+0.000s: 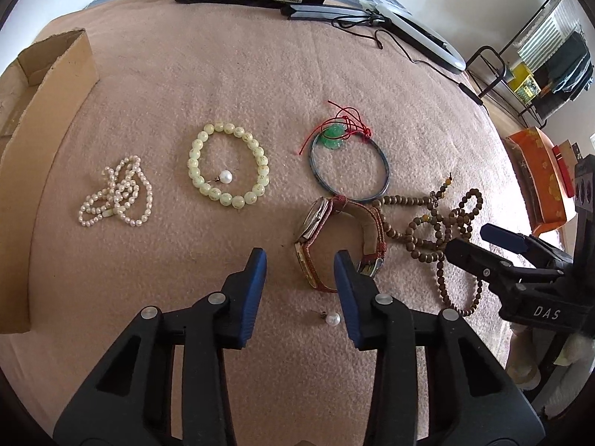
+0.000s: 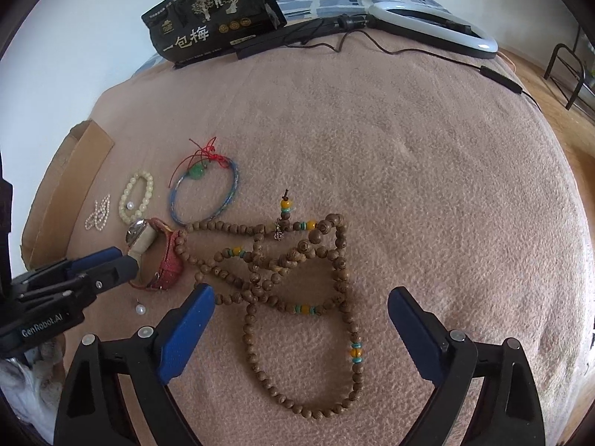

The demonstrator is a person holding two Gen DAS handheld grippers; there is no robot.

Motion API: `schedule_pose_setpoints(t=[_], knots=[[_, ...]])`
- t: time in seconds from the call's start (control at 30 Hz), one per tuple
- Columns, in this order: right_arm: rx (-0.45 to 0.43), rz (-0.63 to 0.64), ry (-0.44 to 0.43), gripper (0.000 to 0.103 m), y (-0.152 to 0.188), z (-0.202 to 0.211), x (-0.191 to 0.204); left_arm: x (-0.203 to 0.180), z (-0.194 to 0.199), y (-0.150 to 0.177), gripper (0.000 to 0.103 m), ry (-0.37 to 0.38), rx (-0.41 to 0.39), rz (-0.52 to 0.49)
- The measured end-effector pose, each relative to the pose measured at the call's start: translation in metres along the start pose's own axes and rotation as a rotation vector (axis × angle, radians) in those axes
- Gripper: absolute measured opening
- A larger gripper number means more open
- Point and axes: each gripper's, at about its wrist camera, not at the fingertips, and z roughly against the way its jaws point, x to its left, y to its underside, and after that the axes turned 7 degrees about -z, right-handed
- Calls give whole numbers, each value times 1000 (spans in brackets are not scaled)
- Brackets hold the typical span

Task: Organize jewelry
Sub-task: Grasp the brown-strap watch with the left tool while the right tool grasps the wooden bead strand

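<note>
You are looking at a bed covered by a soft pink blanket (image 2: 409, 171). A white wall (image 2: 74, 37) is standing behind it, and daylight is making the room bright. A black metal rack (image 1: 535, 70) is standing on the right, near a strip of wooden floor (image 2: 557, 111). A blue patterned sheet (image 2: 334, 0) is peeking out at the head of the bed.

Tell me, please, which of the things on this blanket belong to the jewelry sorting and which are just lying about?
For the job:
pearl strand
pale bead bracelet
two loose pearl earrings
blue bangle
jade pendant on red cord
watch
wooden bead necklace
cardboard box, likely the container

Lying about:
black snack bag
ring light with cable
</note>
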Motion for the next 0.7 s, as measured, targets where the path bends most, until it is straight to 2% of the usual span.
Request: schedule_pose_setpoints(t=[0.13, 0.27, 0.33, 0.4, 0.53, 0.63, 0.7], knots=[[7, -38, -2, 95, -5, -4, 0, 1, -7, 1, 30, 0, 14, 7], [28, -36, 60, 89, -10, -15, 2, 2, -11, -1, 23, -5, 19, 11], [34, -36, 77, 89, -12, -19, 2, 2, -12, -2, 20, -7, 18, 10], [40, -23, 94, 90, -13, -23, 4, 1, -15, -5, 13, -16, 17, 6], [47, 6, 120, 89, -14, -27, 9, 0, -18, -7, 9, -28, 17, -3], [43, 5, 121, 83, -14, -27, 8, -1, -18, -8, 8, -28, 16, -5], [38, 3, 125, 71, -14, -25, 5, -1, -17, -7, 8, -27, 14, -5]])
